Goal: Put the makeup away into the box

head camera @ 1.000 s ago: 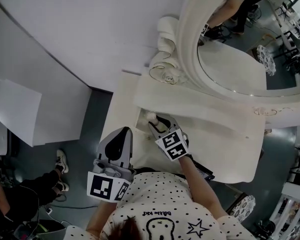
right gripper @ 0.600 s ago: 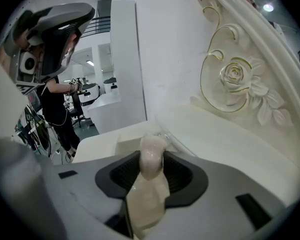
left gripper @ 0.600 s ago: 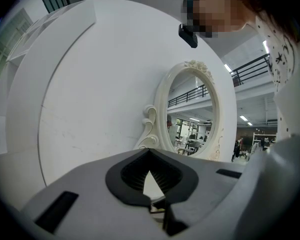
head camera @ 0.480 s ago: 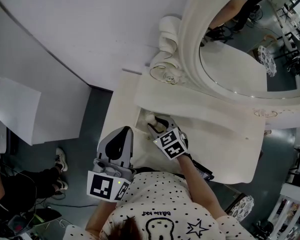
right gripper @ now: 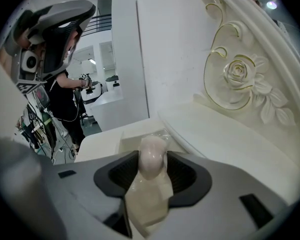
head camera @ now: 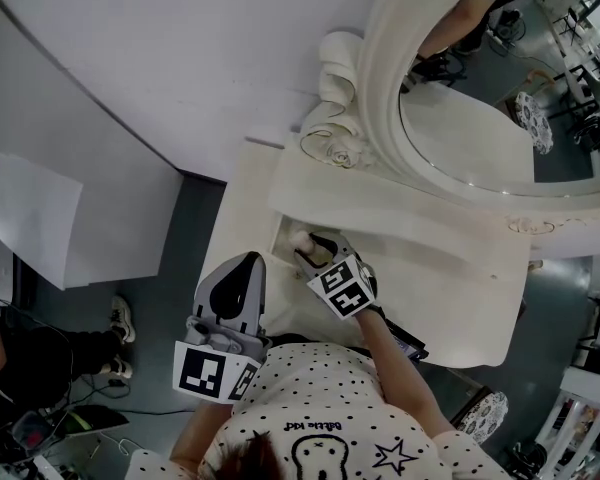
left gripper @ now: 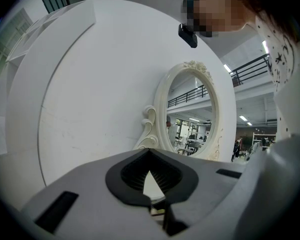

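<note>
**Head view.** Right gripper (head camera: 310,248): angled down at the box (head camera: 279,230), which sits at the left end of the dressing table (head camera: 450,268). The makeup sponge (head camera: 302,236) is at the box's mouth. Left gripper (head camera: 245,263): idle, left of the box and apart from it. Floor (head camera: 190,228) grey, curved white wall (head camera: 180,68) on the far side, oval mirror (head camera: 480,118) to the right.

**Left gripper view.** Jaws together, nothing between them.

**Right gripper view.** Jaws have just been opening. The sponge stands between them, its wrapper (right gripper: 147,204) touching both tips and its rounded head clear of the pads.

Risk, as judged: the wrapper clings to one pad and the sponge is dragged back out on withdrawal, or it topples over the box's low wall (whether it rests on the bottom cannot be told).

Rose carving (right gripper: 237,74) at far right; the tabletop is pale and smooth.
</note>
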Demonstrator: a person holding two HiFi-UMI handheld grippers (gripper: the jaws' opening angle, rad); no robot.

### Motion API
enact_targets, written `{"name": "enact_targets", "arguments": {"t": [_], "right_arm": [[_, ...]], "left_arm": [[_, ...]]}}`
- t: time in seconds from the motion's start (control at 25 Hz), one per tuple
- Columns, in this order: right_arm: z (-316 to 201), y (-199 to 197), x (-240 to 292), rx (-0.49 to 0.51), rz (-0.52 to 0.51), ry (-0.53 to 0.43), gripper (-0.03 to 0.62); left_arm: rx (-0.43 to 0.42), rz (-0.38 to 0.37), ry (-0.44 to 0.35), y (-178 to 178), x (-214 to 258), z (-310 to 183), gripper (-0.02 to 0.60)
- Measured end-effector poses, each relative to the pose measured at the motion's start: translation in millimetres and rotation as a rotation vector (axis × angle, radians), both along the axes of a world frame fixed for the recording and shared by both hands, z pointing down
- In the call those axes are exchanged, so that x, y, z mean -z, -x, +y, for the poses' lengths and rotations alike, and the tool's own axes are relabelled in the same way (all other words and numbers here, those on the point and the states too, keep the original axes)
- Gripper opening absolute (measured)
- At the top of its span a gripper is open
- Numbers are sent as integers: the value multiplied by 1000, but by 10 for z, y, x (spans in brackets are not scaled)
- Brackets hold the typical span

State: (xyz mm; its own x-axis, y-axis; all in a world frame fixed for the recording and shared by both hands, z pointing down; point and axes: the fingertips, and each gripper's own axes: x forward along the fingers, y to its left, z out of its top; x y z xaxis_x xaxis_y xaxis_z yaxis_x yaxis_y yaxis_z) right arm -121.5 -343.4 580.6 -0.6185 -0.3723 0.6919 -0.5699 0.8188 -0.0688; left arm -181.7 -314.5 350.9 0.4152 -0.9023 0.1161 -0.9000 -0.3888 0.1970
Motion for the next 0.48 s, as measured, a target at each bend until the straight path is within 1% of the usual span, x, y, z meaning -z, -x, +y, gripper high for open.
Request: {"name": "enact_targets", "arguments": {"t": [0.48], "right_arm": [[-10,-8,21,-11,-3,-5,181]], "left_arm": [[-5,0,0,-10,8,5,-5]]}}
